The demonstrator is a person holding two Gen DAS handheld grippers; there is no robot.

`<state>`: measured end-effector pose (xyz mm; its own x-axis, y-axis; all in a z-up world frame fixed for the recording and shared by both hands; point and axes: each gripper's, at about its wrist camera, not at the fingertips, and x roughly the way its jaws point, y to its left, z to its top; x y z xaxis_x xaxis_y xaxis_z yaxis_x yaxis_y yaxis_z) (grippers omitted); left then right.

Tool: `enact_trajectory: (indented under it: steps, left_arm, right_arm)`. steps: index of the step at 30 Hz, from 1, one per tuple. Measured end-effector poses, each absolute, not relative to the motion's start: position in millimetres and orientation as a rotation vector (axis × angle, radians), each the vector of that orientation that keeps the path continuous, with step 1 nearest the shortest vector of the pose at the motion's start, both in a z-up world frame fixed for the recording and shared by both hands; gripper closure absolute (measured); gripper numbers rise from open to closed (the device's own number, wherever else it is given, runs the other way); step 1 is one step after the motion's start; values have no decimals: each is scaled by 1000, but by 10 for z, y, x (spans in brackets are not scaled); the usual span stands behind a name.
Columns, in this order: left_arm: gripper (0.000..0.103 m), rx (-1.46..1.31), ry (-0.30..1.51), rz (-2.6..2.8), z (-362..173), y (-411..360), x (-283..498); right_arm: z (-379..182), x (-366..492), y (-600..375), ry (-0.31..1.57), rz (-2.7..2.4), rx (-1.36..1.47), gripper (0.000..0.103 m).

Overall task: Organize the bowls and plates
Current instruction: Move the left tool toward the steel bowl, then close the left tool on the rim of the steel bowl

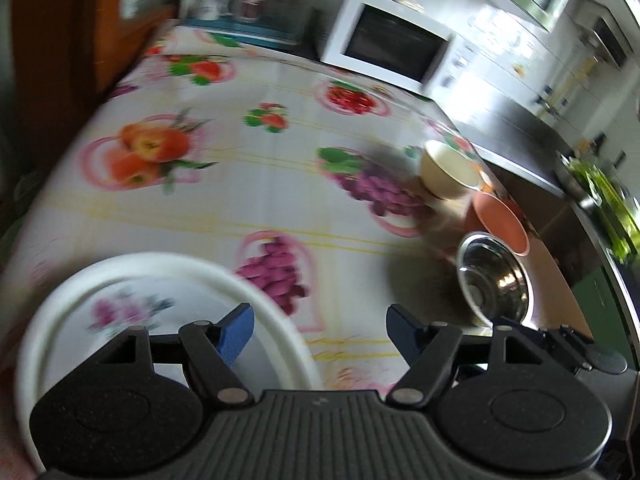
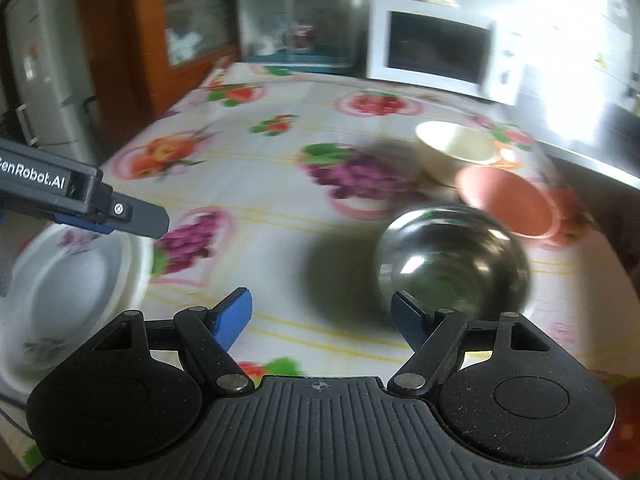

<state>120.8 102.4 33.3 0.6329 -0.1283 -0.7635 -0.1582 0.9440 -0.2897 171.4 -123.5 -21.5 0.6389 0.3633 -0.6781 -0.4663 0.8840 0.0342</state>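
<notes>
A white plate [image 1: 120, 292] [image 2: 68, 280] with a purple flower print lies at the near left of the fruit-patterned table. My left gripper [image 1: 320, 328] hovers open over its right rim, nothing pinched; one of its fingers [image 2: 148, 220] shows above the plate in the right wrist view. To the right stand a steel bowl [image 1: 492, 280] [image 2: 452, 256], a terracotta bowl [image 1: 500, 224] [image 2: 508, 200] and a cream bowl [image 1: 448, 172] [image 2: 456, 148] in a row. My right gripper [image 2: 322, 314] is open just short of the steel bowl, its right finger in front of the near side. Both views are blurred.
A white microwave [image 1: 388, 48] [image 2: 436, 48] and a clear cabinet with cups [image 1: 248, 0] [image 2: 300, 28] stand at the table's far end. A wooden cupboard [image 2: 120, 40] and a fridge [image 2: 36, 60] are to the left. The table edge and a steel counter [image 1: 520, 140] lie right of the bowls.
</notes>
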Motion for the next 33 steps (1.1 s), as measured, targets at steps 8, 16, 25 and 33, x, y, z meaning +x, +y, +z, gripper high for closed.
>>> enact_trajectory:
  steps: [8,16,25,33]
  left_arm:
    - [23,-287,923,-81,240,501,1771]
    - [20,-247,950,-133,165,180,2197]
    - [19,-214,992,-168,10,-61,2560]
    - [22,-209,1035,-191,-149,-151,2735]
  right_arm:
    - [-256,2039,-1577,747,375,-133,22]
    - [-336,2319,-1850,768,293,-102,18]
    - [-523,2566,-2003,827,252,-75,17]
    - [-641,2701,-2012,879,273,-57,17]
